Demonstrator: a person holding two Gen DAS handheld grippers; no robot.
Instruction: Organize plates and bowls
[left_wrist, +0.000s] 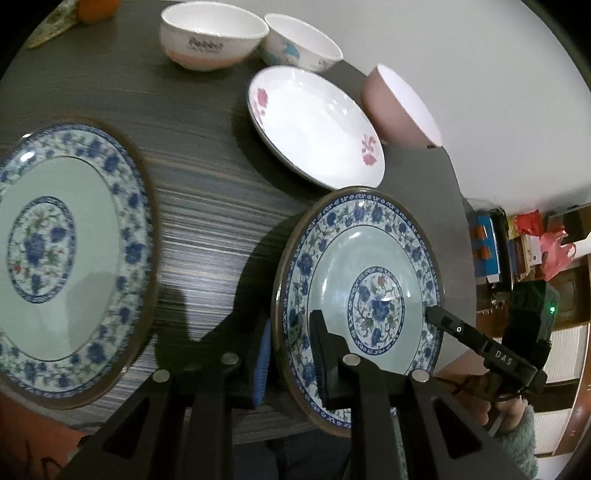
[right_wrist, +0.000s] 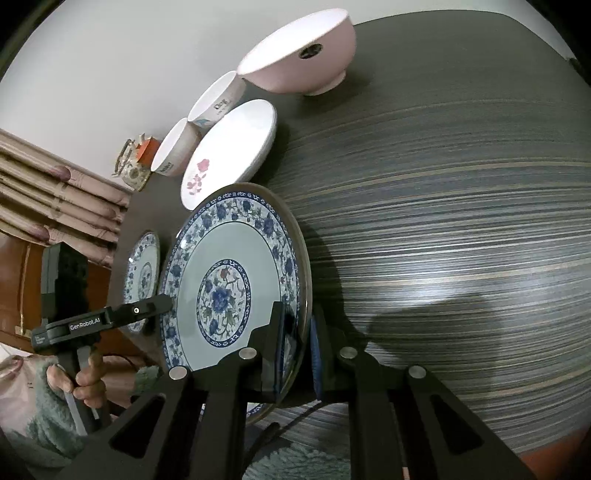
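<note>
The left gripper (left_wrist: 288, 354) and right gripper (right_wrist: 299, 350) each clamp opposite rims of 1 blue floral plate (left_wrist: 362, 295) above the striped grey table (left_wrist: 207, 206), a white wall (left_wrist: 461, 66) far behind.

Left wrist view: mounted on the left hand-held gripper (left_wrist: 288, 354), looking steeply down along its fingers, very close to the blue-patterned plate (left_wrist: 369, 291) clamped at its near rim. Beyond that plate, across the striped tabletop (left_wrist: 207, 206), toward the wall. Right hand-held gripper (left_wrist: 432, 314) seen at the plate's far edge.

Right wrist view: mounted on the right hand-held gripper (right_wrist: 299, 347), also angled steeply down, equally close to the same plate (right_wrist: 229, 266), from its opposite side. Left hand-held gripper (right_wrist: 166, 304) seen across the plate.

Shared by both: that plate, the pink-flowered dish (left_wrist: 314, 125) (right_wrist: 232, 147) and pink bowl (left_wrist: 399, 107) (right_wrist: 299, 55) behind it, the second blue plate (left_wrist: 62, 254) (right_wrist: 142, 273) beside it.
</note>
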